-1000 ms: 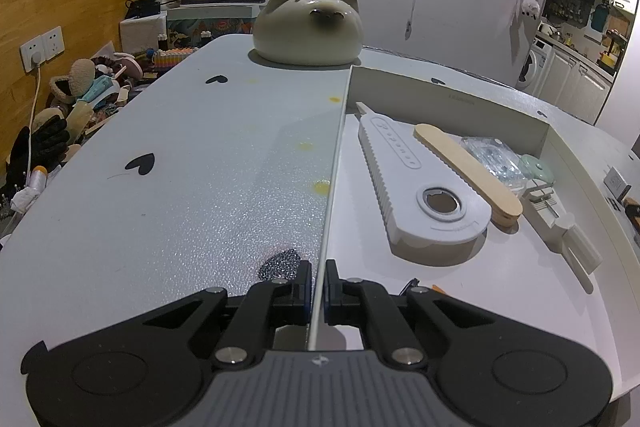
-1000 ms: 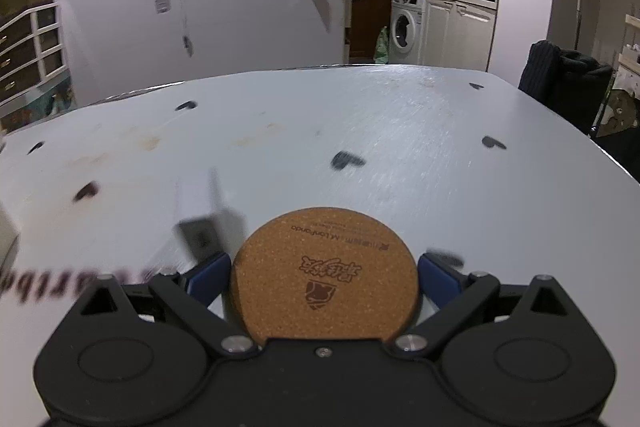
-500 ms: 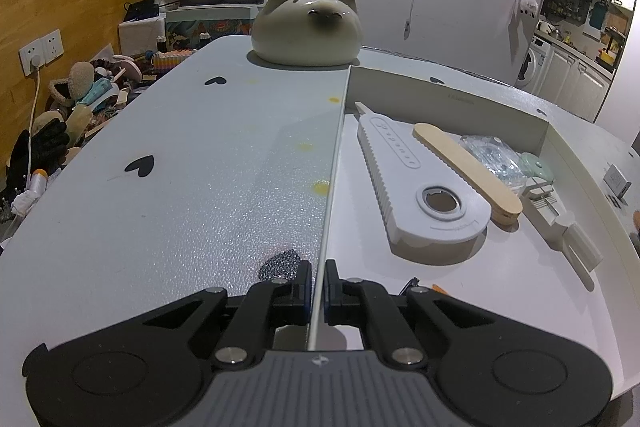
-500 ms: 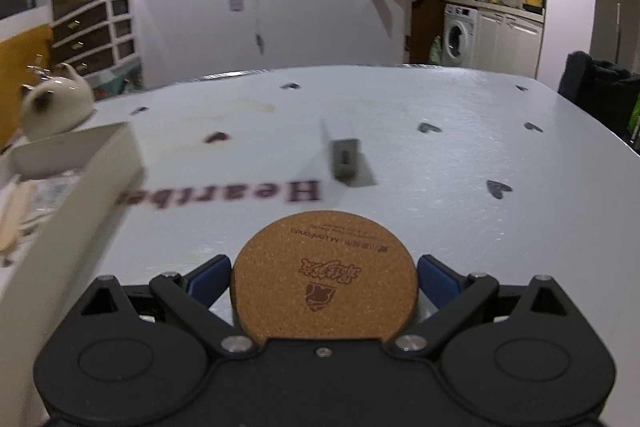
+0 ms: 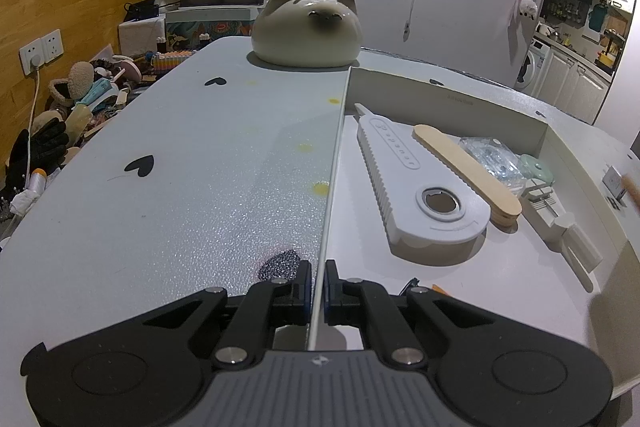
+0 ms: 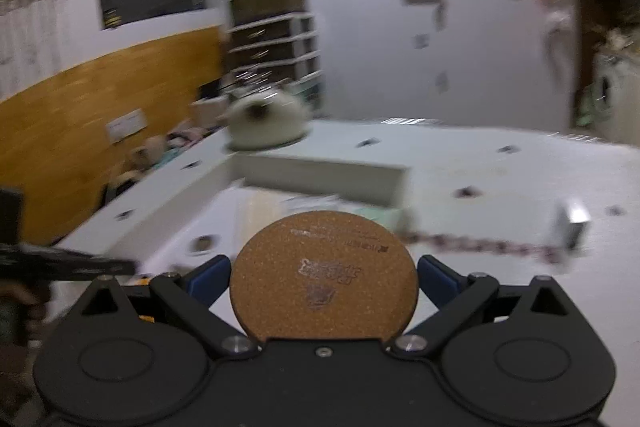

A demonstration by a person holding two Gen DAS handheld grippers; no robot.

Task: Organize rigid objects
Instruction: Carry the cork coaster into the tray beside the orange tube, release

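The speckled grey table (image 5: 168, 187) carries a shallow white cardboard box (image 5: 448, 95); the left gripper (image 5: 316, 281) pinches its thin wall at 6 o'clock. The right gripper (image 6: 324, 275) clamps a round cork coaster (image 6: 324, 277), box at 12 o'clock.

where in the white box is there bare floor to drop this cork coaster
The bare patch of the white box is its near floor, between the left claw on the wall and the white opener. The far right is crowded around the wooden stick.

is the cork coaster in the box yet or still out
Out: the right gripper holds the coaster above the box.
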